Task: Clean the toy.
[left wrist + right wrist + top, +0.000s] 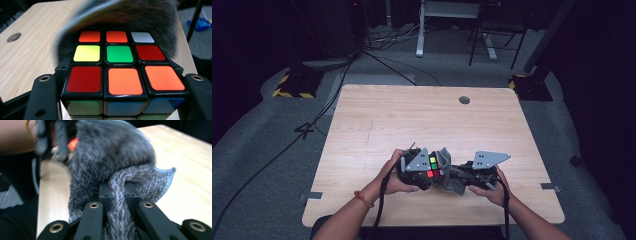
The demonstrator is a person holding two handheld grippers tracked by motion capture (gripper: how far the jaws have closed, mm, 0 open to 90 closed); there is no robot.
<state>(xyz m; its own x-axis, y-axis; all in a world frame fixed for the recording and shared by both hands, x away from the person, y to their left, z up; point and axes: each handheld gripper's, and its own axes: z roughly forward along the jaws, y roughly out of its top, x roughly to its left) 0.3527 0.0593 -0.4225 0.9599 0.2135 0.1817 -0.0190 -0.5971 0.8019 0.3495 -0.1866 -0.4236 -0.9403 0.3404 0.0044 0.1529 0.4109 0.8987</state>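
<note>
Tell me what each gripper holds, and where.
Left gripper clamps the multicoloured puzzle cube by opposite sides; right gripper pinches a fold of the grey fuzzy cloth.

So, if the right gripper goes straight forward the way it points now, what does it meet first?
Probably the puzzle cube. The right gripper is shut on a grey cloth, and that cloth is bunched between it and the cube, which the left gripper holds. Depth is hard to judge.

The room is dark. A light wooden counter (432, 120) with a round hole (464, 100) stands on grey carpet floor (257, 145). Behind it are black cables (382, 60), a chair (497, 30) and yellow-black striped stand bases (292, 85).
</note>
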